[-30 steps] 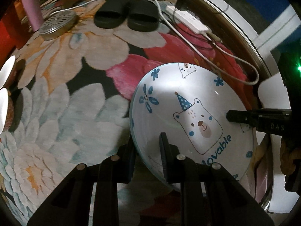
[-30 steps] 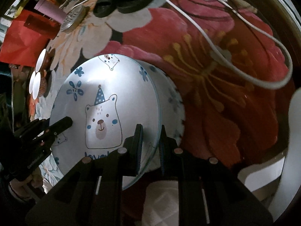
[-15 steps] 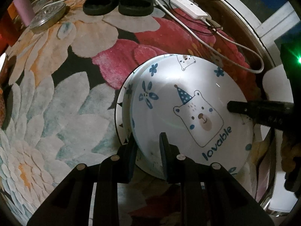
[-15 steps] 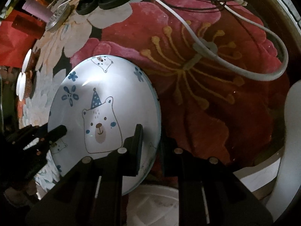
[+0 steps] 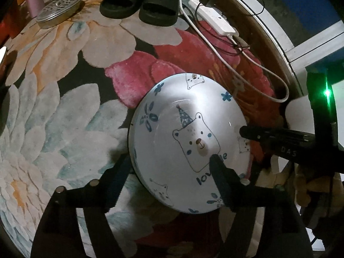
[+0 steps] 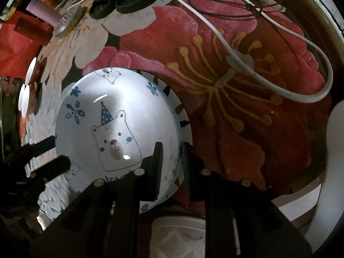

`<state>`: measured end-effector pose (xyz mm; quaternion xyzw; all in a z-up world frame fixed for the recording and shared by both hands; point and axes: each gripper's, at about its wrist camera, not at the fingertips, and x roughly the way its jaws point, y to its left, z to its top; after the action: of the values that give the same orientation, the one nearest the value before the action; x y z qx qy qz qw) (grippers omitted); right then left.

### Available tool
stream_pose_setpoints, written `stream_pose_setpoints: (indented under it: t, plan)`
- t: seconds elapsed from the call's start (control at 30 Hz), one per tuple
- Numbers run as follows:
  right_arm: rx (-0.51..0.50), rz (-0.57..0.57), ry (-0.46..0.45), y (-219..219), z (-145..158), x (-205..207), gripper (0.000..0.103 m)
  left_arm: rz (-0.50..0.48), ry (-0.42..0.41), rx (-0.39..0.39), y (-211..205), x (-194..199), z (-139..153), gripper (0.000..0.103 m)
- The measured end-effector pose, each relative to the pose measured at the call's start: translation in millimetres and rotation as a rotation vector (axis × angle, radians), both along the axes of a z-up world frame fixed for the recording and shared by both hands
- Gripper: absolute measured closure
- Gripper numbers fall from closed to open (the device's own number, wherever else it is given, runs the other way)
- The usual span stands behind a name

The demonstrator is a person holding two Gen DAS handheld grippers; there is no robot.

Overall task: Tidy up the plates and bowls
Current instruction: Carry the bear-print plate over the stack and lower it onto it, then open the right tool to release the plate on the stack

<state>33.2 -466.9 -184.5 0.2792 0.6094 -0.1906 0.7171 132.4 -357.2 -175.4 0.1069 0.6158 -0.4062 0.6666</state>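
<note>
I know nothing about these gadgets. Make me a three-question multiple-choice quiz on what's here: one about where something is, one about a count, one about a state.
1. Where are the black slippers?
A. On the rug's far side, beyond the bear plate
B. On top of the bear plate
C. Inside a cupboard

2. How many slippers are there?
A. One
B. Two
C. Four

3. How do the two grippers stand?
A. Both clamped on the plate
B. Left open, right clamped on the plate's rim
C. Both open and away from it

Answers:
1 A: the slippers sit on the floral rug, past the bear plate.
2 B: a pair lies side by side.
3 B: the left gripper has its fingers spread wide, while the right gripper pinches the plate's edge.
</note>
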Motion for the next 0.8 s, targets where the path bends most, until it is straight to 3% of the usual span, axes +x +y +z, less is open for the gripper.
stream_pose_setpoints:
  t: [0.1,0.13,0.2,0.27,0.8]
  plan:
    - [-0.004,-0.01,-0.012,-0.2,5.0,1.7,0.077,0.026,-0.019,0.008,6.4,2.9,3.3,0.001]
    - [-0.003,-0.011,-0.025,-0.6,7.2,2.5,0.07,0.044,-0.032,0.017,10.0,4.8,4.1,0.001]
    - [-0.014,-0.022,-0.052,-1.2,14.3,5.4,0.027,0.069,-0.04,0.037,15.1,9.3,3.6,0.001]
    - [-0.032,-0.023,-0.084,0.4,21.7,8.2,0.005,0.093,-0.047,0.065,19.7,14.3,2.0,0.001]
    - [-0.027,0.027,-0.09,25.3,23.3,29.5,0.003,0.136,-0.087,0.132,41.7,31.4,1.3,0.001]
